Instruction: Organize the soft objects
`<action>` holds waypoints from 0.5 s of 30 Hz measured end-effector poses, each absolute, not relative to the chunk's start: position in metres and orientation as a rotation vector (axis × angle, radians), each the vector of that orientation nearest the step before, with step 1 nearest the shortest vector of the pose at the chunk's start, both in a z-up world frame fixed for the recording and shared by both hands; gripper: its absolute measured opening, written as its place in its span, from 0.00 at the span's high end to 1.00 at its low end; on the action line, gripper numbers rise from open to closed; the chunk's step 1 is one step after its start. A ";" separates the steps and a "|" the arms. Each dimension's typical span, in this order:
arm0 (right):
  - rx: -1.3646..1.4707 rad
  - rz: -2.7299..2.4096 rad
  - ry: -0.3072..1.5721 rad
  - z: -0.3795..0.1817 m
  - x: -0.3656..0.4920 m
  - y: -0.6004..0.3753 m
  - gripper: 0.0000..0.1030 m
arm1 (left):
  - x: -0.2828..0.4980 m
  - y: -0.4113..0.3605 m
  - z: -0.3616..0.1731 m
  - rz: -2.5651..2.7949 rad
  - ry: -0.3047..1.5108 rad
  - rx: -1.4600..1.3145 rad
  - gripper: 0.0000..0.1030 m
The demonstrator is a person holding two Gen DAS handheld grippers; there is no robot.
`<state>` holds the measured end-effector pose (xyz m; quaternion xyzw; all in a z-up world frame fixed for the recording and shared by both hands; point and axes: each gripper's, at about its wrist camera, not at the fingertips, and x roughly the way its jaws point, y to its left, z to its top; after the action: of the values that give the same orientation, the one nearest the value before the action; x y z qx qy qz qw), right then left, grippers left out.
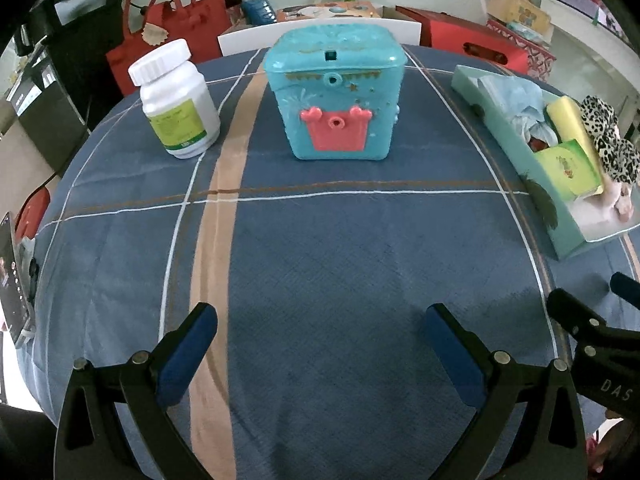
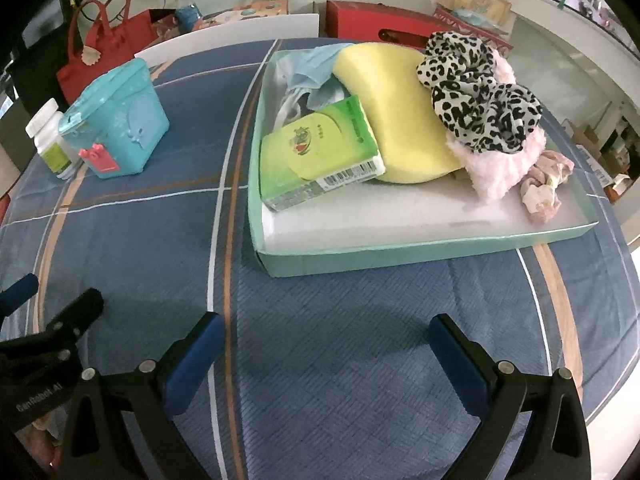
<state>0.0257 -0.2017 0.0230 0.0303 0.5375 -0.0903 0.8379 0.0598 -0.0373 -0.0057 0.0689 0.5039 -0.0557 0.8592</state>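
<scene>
A shallow mint-green tray (image 2: 420, 254) on the blue plaid tablecloth holds soft things: a yellow sponge (image 2: 400, 112), a green tissue pack (image 2: 320, 152), a leopard-print scrunchie (image 2: 476, 92), a pink fluffy cloth (image 2: 496, 164), a small pink item (image 2: 544, 192) and light blue fabric (image 2: 316, 68). My right gripper (image 2: 326, 344) hangs open over bare cloth in front of the tray, nothing between its fingers. My left gripper (image 1: 320, 332) is open too, facing a teal plastic box (image 1: 336, 92). The tray (image 1: 560, 216) shows at the right edge of the left wrist view.
A white pill bottle (image 1: 176, 100) stands left of the teal box (image 2: 116, 120). Beyond the table's far edge sit red bags (image 1: 168, 28), a water bottle (image 1: 256, 4) and cartons. The other gripper's black body (image 1: 592, 344) intrudes at the lower right of the left wrist view.
</scene>
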 end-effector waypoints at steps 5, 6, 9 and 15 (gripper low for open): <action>0.052 -0.200 1.128 0.026 0.025 -0.200 0.00 | 0.057 -0.040 -0.006 -0.113 1.047 0.146 0.00; 0.051 -0.201 1.129 0.026 0.025 -0.198 0.00 | 0.057 -0.039 -0.006 -0.114 1.048 0.143 0.00; 0.049 -0.206 1.126 0.026 0.024 -0.196 0.00 | 0.061 -0.038 -0.008 -0.115 1.050 0.137 0.00; 0.039 -0.213 1.123 0.026 0.024 -0.196 0.00 | 0.061 -0.036 -0.007 -0.113 1.042 0.140 0.00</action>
<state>0.0244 -0.1963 0.0258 0.0183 0.5315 -0.1008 0.8408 0.0607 -0.0364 -0.0069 0.0670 0.4969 -0.0541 0.8635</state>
